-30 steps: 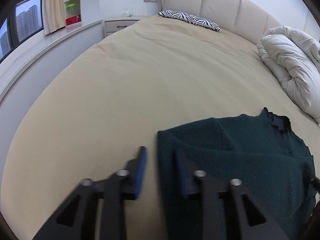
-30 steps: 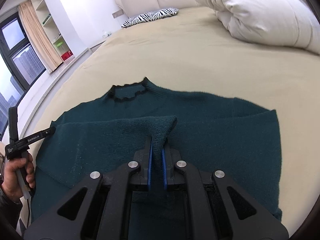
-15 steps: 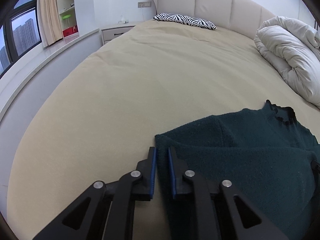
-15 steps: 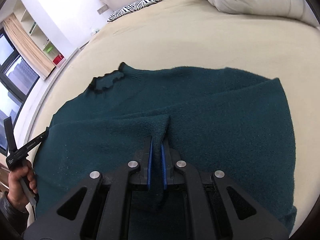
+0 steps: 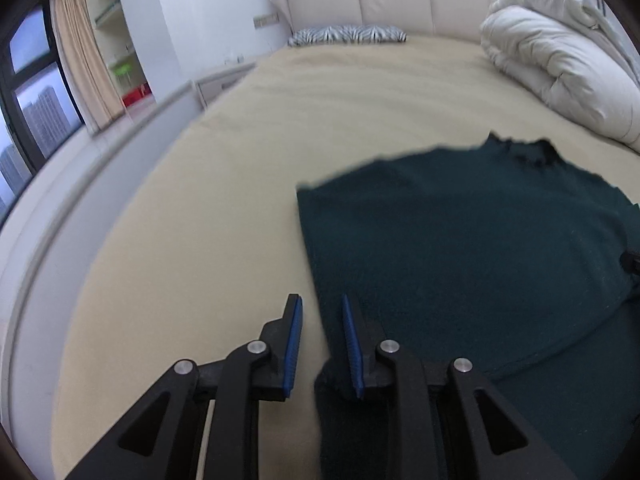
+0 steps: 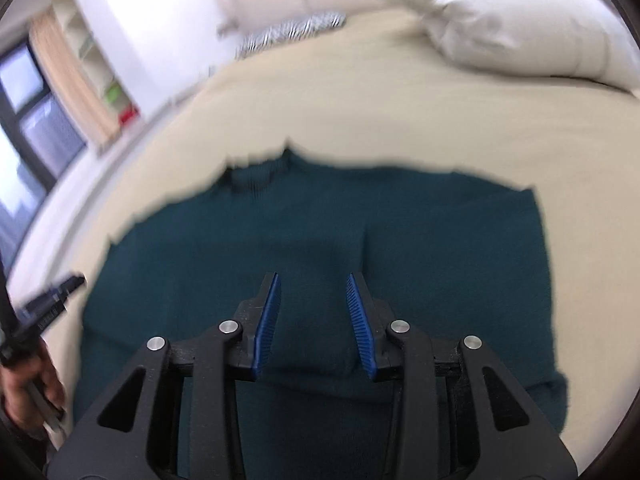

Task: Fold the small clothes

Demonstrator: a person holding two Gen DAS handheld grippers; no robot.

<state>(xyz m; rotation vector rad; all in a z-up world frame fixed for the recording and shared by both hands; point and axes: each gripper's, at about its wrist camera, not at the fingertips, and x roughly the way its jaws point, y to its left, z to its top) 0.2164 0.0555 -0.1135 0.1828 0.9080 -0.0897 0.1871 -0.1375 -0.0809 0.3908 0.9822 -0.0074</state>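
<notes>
A dark green knitted sweater (image 5: 460, 240) lies flat on the beige bed (image 5: 220, 220), collar toward the headboard. My left gripper (image 5: 320, 300) stands at the sweater's left edge. Its jaws are opening, and the edge runs between them close to the right pad (image 5: 352, 344), not pinched. In the right wrist view my right gripper (image 6: 313, 278) hovers over the middle of the sweater (image 6: 440, 240). Its jaws are opening, and a folded-in sleeve lies loose below them. A hand (image 6: 28, 392) holds the left gripper at that view's left edge.
A bunched white duvet (image 5: 560, 60) sits at the back right of the bed, a zebra-print pillow (image 5: 348, 34) by the headboard. A nightstand (image 5: 220, 84) and a long window ledge (image 5: 80, 184) run along the bed's left side.
My right gripper has let go of the pinched fold and its jaws have spread apart. My left gripper's jaws narrowed, then widened again, and it shifted along the sweater's left edge.
</notes>
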